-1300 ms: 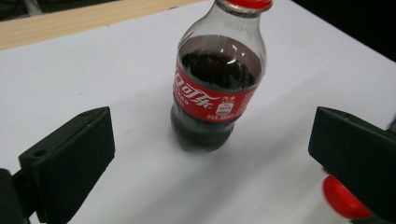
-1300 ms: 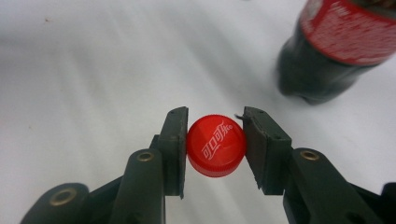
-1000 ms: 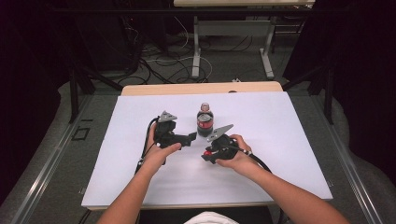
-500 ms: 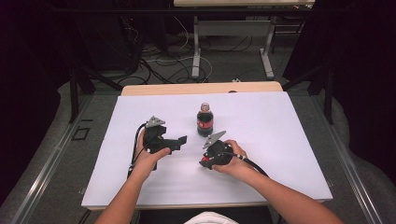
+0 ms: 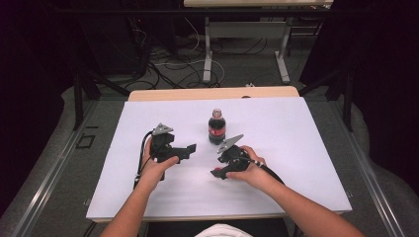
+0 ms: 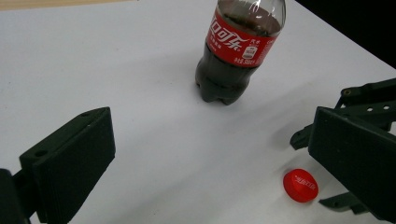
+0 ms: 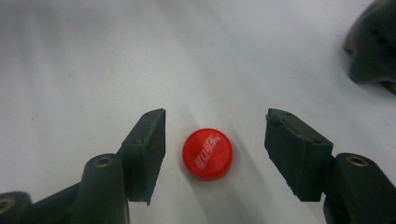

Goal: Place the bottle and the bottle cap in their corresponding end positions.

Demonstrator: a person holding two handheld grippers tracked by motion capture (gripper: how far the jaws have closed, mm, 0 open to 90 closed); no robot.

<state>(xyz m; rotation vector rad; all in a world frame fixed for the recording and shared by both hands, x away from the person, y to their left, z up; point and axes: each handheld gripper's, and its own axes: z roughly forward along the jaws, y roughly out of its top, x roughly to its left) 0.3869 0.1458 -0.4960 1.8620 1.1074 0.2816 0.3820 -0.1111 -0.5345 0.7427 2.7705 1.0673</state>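
Right gripper view looks straight down the right gripper (image 7: 215,154), whose two black jaws stand apart with a red bottle cap (image 7: 207,153) lying flat on the white table (image 7: 93,70) between them; the jaws have just been opening, and neither pad touches the cap, which sits a little nearer the jaw at the left of that view. The cap rests top up, its white lettering showing. At the upper right corner of the same view a dark rounded part of the other gripper comes in. In the left gripper view the left gripper (image 6: 215,154) has its jaws spread wide with nothing between them; beyond them, a cola bottle (image 6: 238,46) stands upright on the table, its red label facing the camera and its neck cut off by the top edge. The cap (image 6: 300,185) lies just inside the jaw at the right of that view, well short of the bottle, with the right gripper's fingers (image 6: 355,100) close behind it. From the high view the bottle (image 5: 216,127) stands uncapped just ahead of both tools, between them; the left gripper (image 5: 185,150) points toward the right gripper (image 5: 217,173), which angles down at the table surface (image 5: 296,128).
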